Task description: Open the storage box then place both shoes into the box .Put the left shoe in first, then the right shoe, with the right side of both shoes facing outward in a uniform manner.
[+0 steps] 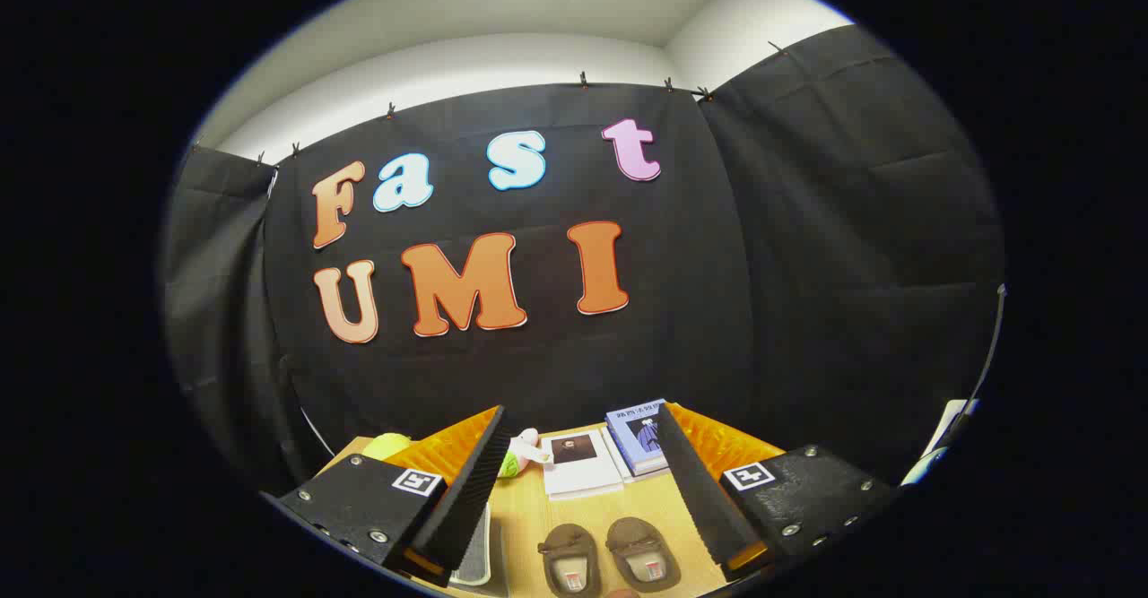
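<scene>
The gripper hangs above the pale wooden table with its fingers spread wide and nothing between them, likely because the box must be opened before any shoe is lifted. Going left to right: a round yellow-green soft ball sits at the table's far corner; a clear plastic edge, perhaps the storage box though I cannot tell, lies under the left finger; a small pink-and-green plush toy sits beyond it. The 2 brown suede shoes lie side by side between the fingers, just below them, openings up. Beyond them rest a white booklet and a blue paperback book, well apart from the shoes and out of the way.
</scene>
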Motion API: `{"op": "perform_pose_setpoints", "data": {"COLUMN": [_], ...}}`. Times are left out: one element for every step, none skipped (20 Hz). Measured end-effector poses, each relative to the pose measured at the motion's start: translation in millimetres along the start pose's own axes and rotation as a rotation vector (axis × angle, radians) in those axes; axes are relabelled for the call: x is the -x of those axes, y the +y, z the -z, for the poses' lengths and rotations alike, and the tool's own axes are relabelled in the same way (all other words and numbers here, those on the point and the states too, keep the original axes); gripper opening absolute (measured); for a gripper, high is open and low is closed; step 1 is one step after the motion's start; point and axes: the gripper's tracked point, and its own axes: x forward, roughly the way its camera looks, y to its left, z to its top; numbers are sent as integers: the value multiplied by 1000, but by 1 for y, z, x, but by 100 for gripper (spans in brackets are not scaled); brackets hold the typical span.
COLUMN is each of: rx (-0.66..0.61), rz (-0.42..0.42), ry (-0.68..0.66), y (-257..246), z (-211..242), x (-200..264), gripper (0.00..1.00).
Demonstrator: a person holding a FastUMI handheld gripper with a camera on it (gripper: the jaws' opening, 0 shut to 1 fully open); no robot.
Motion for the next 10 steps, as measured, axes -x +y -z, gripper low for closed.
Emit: {"op": "perform_pose_setpoints", "data": {"rx": [2, 2, 3, 3, 0, -7, -14, -22, -27, -31], "rz": [-7, -21, -32, -34, -36, -42, -52, -62, -71, -72], "ry": [12, 28, 40, 46, 50, 58, 69, 77, 81, 84], "y": [2, 6, 8, 10, 10, 12, 17, 20, 24, 25], "z": [6, 12, 15, 18, 20, 23, 28, 31, 33, 35], "x": [1, 3, 2, 1, -2, -4, -5, -5, -6, -6], "gripper": [98, 98, 98, 98, 98, 98, 98, 98, 98, 98]}}
